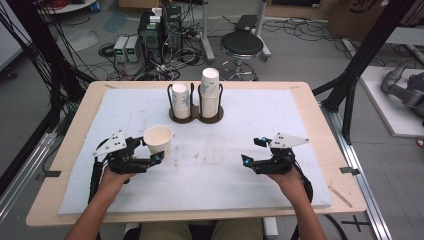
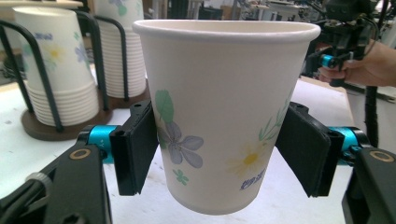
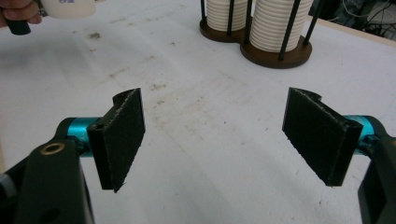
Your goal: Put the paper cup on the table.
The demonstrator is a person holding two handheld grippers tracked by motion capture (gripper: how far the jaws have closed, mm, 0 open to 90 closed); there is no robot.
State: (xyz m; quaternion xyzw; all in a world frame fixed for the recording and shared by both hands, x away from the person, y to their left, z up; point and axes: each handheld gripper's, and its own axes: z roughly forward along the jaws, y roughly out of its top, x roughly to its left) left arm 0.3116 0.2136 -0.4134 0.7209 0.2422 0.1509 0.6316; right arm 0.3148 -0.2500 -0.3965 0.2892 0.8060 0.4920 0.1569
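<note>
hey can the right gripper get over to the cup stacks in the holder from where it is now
Probably yes. The right gripper is open with nothing between its jaws, and only bare white mat lies between it and the cup stacks in the holder. The single cup sits in the left gripper, well off that path.

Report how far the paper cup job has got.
Done: one paper cup is out of the cup holder and stands upright between the left tongs, pads against its sides. In hand: that cup, above the white mat. Left: setting it down; the right tongs are open, holding nothing.
</note>
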